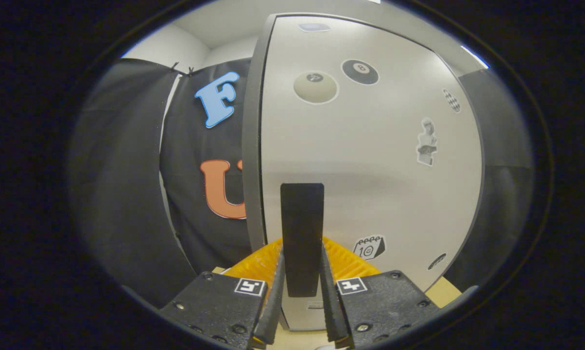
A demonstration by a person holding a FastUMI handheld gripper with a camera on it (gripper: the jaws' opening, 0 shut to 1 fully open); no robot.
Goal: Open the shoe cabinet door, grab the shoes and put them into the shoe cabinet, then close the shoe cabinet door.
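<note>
The shoe cabinet door (370,160) is a pale panel with several stickers, close in front of the camera. A dark upright handle (301,233) juts from the door near its left edge. My gripper (302,272) is shut on this handle, one finger pressed on each side of it. The door's grey edge (252,146) runs up the left side of the panel, so the door looks swung a little outward. The cabinet's inside is hidden.
Black booth cloth (127,184) hangs left of the door, and more dark cloth (504,194) lies to the right. A tan wooden surface (443,291) shows low down beside the fingers.
</note>
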